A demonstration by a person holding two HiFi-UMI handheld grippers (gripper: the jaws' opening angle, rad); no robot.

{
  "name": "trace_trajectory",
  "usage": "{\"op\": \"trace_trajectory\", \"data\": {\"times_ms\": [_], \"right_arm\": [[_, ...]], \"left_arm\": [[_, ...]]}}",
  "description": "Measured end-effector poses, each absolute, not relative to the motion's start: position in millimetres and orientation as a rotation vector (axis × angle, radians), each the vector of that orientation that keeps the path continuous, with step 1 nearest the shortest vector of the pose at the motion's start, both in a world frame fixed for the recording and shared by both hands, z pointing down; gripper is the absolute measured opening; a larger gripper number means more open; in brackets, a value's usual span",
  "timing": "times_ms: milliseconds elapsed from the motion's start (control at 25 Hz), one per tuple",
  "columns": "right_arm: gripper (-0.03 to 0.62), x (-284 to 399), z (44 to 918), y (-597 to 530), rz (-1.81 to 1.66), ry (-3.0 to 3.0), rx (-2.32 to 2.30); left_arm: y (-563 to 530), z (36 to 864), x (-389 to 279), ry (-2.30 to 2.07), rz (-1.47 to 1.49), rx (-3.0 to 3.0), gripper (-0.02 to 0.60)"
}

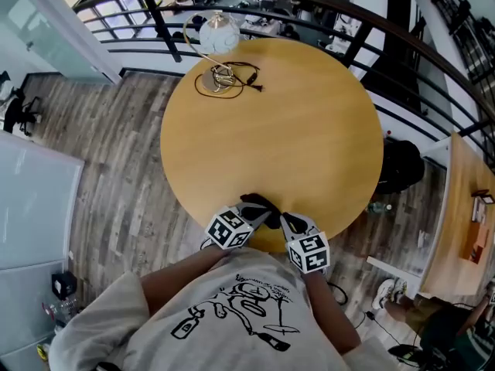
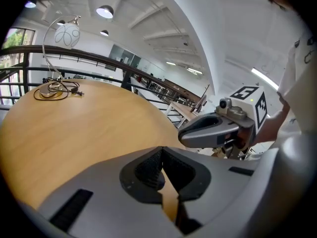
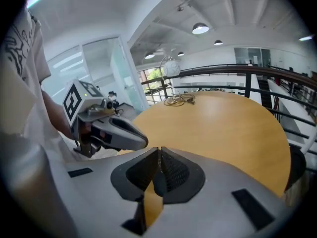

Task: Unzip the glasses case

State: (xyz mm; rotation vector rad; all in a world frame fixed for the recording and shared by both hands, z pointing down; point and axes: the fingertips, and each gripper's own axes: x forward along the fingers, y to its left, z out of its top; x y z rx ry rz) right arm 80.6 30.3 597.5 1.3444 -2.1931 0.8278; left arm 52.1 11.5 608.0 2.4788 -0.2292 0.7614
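Head view does not let me tell where the glasses case is. On the round table (image 1: 294,137), a lamp (image 1: 219,33) and a coiled cable (image 1: 226,79) sit at the far edge. Left tongs (image 2: 161,150) and right tongs (image 3: 159,150) hang side by side over the near edge, tilted down, both clenched on nothing.

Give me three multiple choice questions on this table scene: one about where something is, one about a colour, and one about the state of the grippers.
1. Where on the round table is the lamp?
A) far edge
B) centre
C) near edge

2. What colour is its globe?
A) black
B) red
C) white

3. How do the jaws of the left gripper and right gripper stand?
A) both wide apart
B) both together, empty
C) one clamped on a case

Answers: A, it stands by the railing, opposite the person; C, the globe shows white; B, each gripper view shows pads meeting with nothing between.
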Motion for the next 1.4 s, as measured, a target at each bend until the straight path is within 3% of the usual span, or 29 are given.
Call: {"op": "trace_trajectory", "data": {"times_ms": [360,640,1240,1400], "right_arm": [[0.033,94.7,699.4,50.2,0.877,-2.007,1.008],[0.13,84.6,747.1,72.6,0.98,-1.916,0.891],[0.135,69.5,766.4,83.3,1.023,-1.899,0.818],[0.087,65.2,772.8,90.2,1.053,-1.901,0.796]], "left_arm": [[4.6,681.4,55.3,-0.225,0.937,2.417,0.006],[2.7,708.1,58.2,-0.209,0.994,2.4,0.006],[3.1,714.0,66.9,-0.144,1.015,2.417,0.006],[1.9,714.4,67.6,-0.129,1.013,2.425,0.006]]}}
